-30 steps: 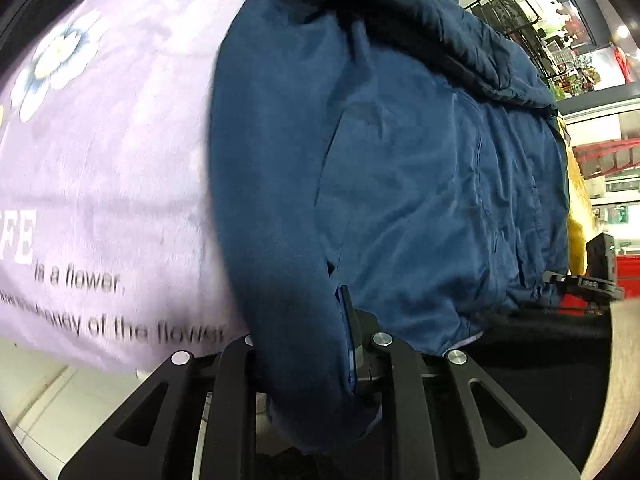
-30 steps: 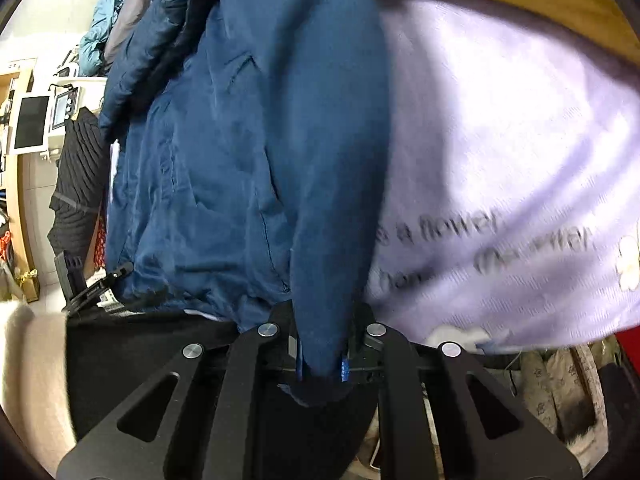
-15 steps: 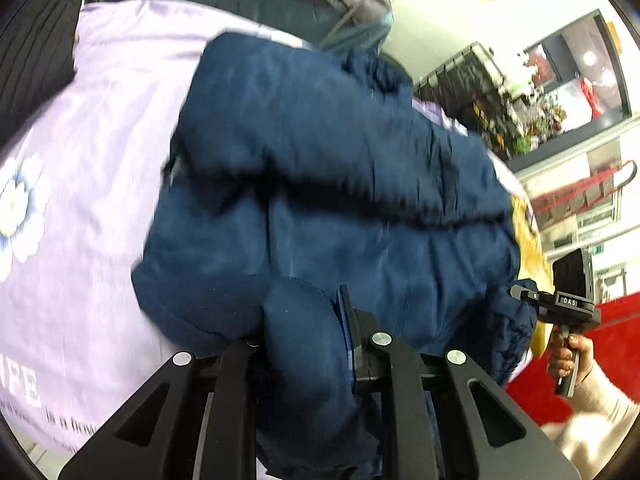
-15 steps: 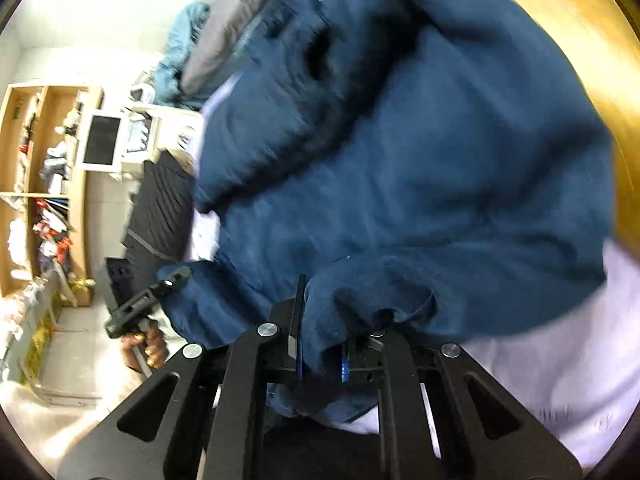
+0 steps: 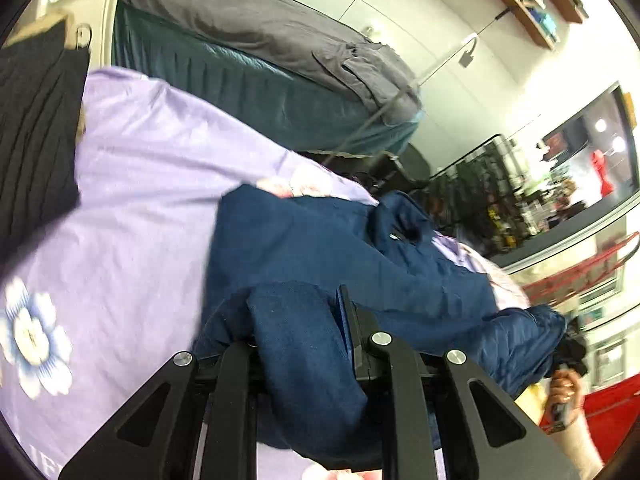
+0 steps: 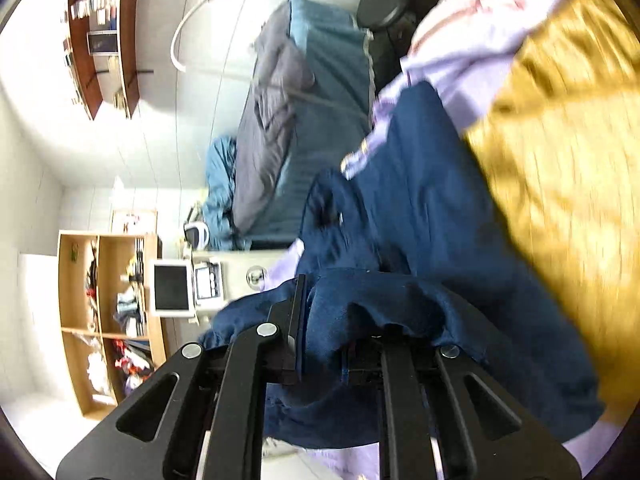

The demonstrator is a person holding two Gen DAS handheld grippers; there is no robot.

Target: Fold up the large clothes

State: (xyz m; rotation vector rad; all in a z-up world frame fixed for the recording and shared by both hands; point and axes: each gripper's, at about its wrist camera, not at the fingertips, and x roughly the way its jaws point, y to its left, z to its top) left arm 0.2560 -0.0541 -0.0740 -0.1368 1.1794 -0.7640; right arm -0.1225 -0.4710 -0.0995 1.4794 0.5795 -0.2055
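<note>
Two black grippers each clamp a bunched fold of one navy jacket [image 5: 320,248], a large padded garment of smooth, faintly shiny cloth that lies rumpled in soft ridges on a lilac sheet [image 5: 132,208]. In the left wrist view, going from the left of the jacket: a black ribbed fabric [image 5: 36,136] lies along the sheet's far left edge, then the matte lilac cloth with a printed white and blue flower [image 5: 32,340], then the jacket itself across the middle, its far edge meeting a turned-up pink-patterned corner of the sheet. Behind the jacket stands a teal bed [image 5: 256,92] draped with a grey garment [image 5: 260,28], and to the jacket's right the person's hand [image 5: 564,392] grips the other tool's handle under a puffed navy lobe. The left gripper [image 5: 304,344] has its jaws closed on a thick roll of the jacket's near hem, which fills the gap and spills down between the black linkage bars. In the right wrist view, left of the jacket stands a wooden shelf unit [image 6: 108,320] and a small white monitor [image 6: 172,288]; the jacket runs up the middle, and to its right lies a blurred mustard-yellow cloth [image 6: 560,184] with a woven look. The right gripper [image 6: 340,320] is likewise closed on gathered navy cloth, which drapes over its right finger and hides it.
</note>
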